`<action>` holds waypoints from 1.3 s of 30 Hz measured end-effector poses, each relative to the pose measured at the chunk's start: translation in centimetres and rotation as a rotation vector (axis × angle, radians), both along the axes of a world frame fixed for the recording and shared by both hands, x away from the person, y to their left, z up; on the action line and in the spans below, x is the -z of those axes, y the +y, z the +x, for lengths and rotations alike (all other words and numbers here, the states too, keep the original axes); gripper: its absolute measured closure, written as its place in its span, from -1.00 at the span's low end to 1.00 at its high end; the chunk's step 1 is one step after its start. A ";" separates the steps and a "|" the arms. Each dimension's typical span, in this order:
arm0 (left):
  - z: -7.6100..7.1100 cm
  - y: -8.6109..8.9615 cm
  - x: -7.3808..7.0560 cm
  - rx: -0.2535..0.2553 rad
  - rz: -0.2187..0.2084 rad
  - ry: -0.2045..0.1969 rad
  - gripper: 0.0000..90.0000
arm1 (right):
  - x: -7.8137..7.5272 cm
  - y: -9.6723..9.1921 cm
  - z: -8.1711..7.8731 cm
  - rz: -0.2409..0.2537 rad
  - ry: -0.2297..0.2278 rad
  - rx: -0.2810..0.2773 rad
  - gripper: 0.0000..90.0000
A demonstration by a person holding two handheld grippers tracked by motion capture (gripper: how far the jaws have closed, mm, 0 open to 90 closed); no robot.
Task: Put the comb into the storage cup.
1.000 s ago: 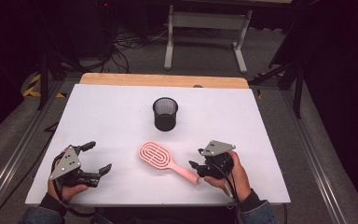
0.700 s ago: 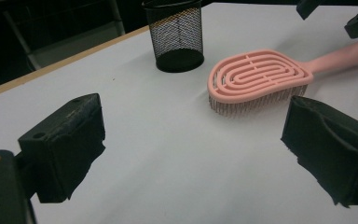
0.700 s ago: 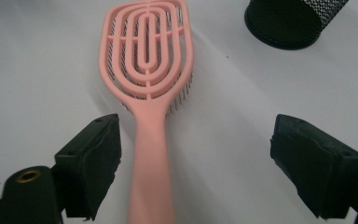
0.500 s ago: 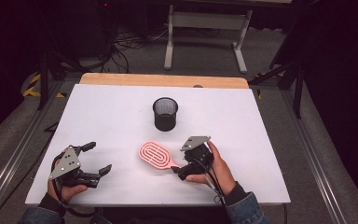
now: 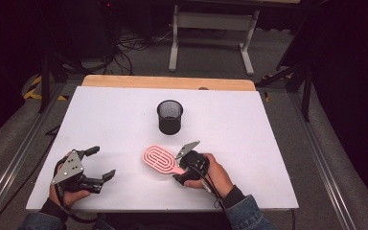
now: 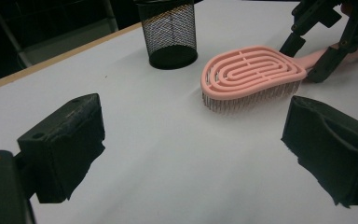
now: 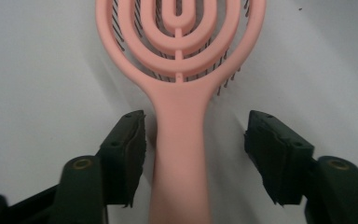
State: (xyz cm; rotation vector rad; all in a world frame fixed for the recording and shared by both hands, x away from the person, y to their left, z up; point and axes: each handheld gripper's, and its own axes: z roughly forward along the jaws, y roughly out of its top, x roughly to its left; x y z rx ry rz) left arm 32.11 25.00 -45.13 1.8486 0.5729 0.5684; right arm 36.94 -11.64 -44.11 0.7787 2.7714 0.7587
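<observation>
Since the earlier frame, the right gripper (image 5: 178,168) has shifted left onto the pink hairbrush (image 5: 160,160) at lower centre. Its jaws have just been closing and straddle the handle unclenched. The handle's long axis runs straight between them.

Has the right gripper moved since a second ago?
Yes. The right gripper slid left toward the brush, nearer under the cup, jaws closing around the handle.

The pink hairbrush (image 7: 182,70) runs off the right claw view's top and bottom edges (head and handle end cut); the right claw (image 5: 178,168) hides its handle from above.
</observation>
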 end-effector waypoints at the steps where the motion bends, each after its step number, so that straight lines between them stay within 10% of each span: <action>1: 0.0 0.0 0.0 0.001 -0.002 0.003 -0.86 | 0.0 0.0 0.0 0.000 -0.002 0.005 0.05; 12: 0.1 -0.2 0.1 0.013 -0.017 0.012 -0.86 | -0.1 0.8 -0.4 -0.010 -0.016 -0.055 0.53; 39: 0.5 -0.5 0.2 0.005 -0.011 0.032 -0.86 | -1.7 -0.8 -1.5 0.114 -0.202 -0.027 0.55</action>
